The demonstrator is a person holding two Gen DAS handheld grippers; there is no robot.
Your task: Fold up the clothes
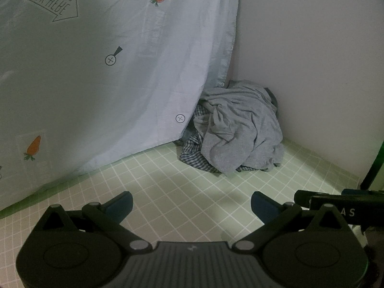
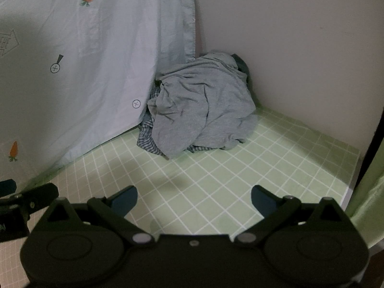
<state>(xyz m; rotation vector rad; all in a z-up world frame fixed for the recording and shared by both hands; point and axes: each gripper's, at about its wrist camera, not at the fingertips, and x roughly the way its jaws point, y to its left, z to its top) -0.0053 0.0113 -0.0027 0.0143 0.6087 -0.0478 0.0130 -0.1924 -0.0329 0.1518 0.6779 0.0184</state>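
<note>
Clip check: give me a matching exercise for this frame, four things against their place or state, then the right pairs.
Things:
1. grey garment
2. checked shirt
3. carrot-print sheet
4. left claw

Place or state:
A. hanging at the left
B. open, holding nothing
C. crumpled on top of the pile in the corner
D. partly showing under the pile

Pairs: 1-C, 2-D, 3-A, 4-B

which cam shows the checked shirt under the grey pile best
Left wrist view: the checked shirt shows a wider strip, left of and below the grey garment. The right wrist view shows only a narrower edge under the same garment.
</note>
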